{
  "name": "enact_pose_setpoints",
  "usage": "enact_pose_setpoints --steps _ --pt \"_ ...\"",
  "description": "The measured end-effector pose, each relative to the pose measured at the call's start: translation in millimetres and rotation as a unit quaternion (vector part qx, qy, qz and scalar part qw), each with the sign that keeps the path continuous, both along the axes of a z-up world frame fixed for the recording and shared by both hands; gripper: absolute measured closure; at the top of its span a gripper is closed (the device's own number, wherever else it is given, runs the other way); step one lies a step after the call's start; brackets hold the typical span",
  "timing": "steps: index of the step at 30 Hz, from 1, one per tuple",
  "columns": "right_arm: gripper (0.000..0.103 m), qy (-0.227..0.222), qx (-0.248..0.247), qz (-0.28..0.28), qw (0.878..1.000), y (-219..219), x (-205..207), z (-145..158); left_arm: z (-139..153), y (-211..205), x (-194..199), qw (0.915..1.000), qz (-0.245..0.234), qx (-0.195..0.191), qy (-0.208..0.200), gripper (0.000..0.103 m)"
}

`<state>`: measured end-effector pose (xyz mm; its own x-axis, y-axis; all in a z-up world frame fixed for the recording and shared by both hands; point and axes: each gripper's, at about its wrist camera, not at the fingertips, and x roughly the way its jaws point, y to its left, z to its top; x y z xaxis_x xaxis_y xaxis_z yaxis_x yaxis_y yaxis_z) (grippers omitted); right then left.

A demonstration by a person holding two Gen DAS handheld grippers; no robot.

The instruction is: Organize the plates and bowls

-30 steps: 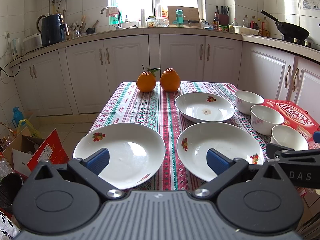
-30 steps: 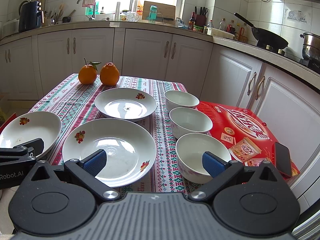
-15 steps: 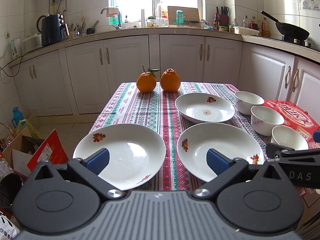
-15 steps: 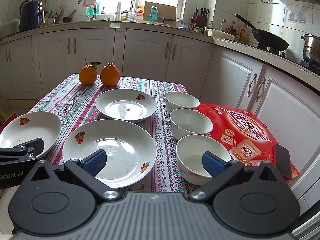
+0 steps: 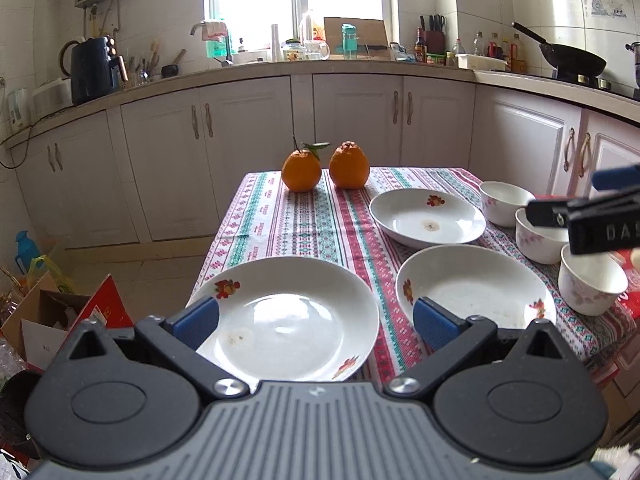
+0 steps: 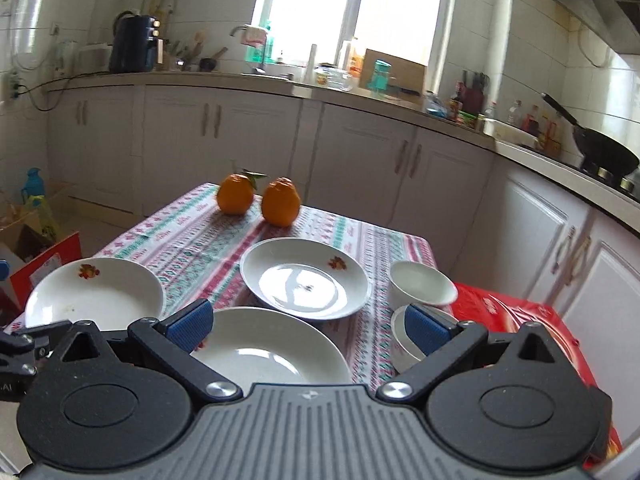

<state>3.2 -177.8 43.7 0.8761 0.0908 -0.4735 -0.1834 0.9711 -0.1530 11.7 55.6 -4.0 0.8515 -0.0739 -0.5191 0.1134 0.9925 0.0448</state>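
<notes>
Basically nothing organized yet, by my read: all dishes lie separately on the striped patterned tablecloth [image 5: 320, 220], none stacked. Three white shallow ceramic plates with fruit decals: near-left plate [image 5: 288, 320], near-right plate [image 5: 476, 284], far plate [image 5: 428, 216], each apart from the others. Three small white ceramic bowls with pink flowers in a row along the table's right side: far bowl [image 5: 504, 196], middle bowl [image 5: 536, 236], near bowl [image 5: 592, 284]. Stacking plates and nesting bowls is all left to do. Left gripper [image 5: 316, 320] has jaws spread wide, empty, hovering at the near-left plate. Right gripper [image 6: 306, 324] is likewise spread, empty, above the near-right plate and bowls. Also two oranges [image 5: 324, 168] at the far edge, red printed box [image 6: 532, 320] on the right.
</notes>
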Motion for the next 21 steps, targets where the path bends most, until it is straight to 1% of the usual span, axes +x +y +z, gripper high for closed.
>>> enact_pose_setpoints --steps 1,3,6,8,10,12,16,19,21 --pt "0.0 0.001 0.005 0.028 1.0 3 4 1 -4 7 -1 0.9999 -0.008 -0.002 0.007 0.001" --pt "0.0 0.005 0.018 0.085 0.996 11 13 2 -12 20 -2 0.9996 -0.015 0.006 0.023 0.001" --pt "0.0 0.037 0.025 0.14 0.989 28 32 -5 -28 33 -2 0.9983 -0.019 0.024 0.05 0.001" --pt "0.0 0.063 0.032 0.168 0.983 40 43 -11 -38 39 1 0.9974 -0.024 0.024 0.064 0.001" --pt "0.0 0.09 0.044 0.2 0.975 52 52 -18 -47 43 8 0.9961 -0.029 0.025 0.079 0.001" --pt "0.0 0.112 0.049 0.219 0.968 61 61 -24 -54 46 15 0.9951 -0.032 0.026 0.09 0.001" --pt "0.0 0.142 0.046 0.242 0.959 74 84 -36 -66 53 28 0.9932 -0.052 0.018 0.103 0.001" --pt "0.0 0.166 0.047 0.244 0.954 81 103 -44 -73 54 40 0.9908 -0.06 0.018 0.12 0.001" --pt "0.0 0.177 0.047 0.247 0.952 84 113 -49 -76 59 45 0.9902 -0.063 0.003 0.125 0.001"
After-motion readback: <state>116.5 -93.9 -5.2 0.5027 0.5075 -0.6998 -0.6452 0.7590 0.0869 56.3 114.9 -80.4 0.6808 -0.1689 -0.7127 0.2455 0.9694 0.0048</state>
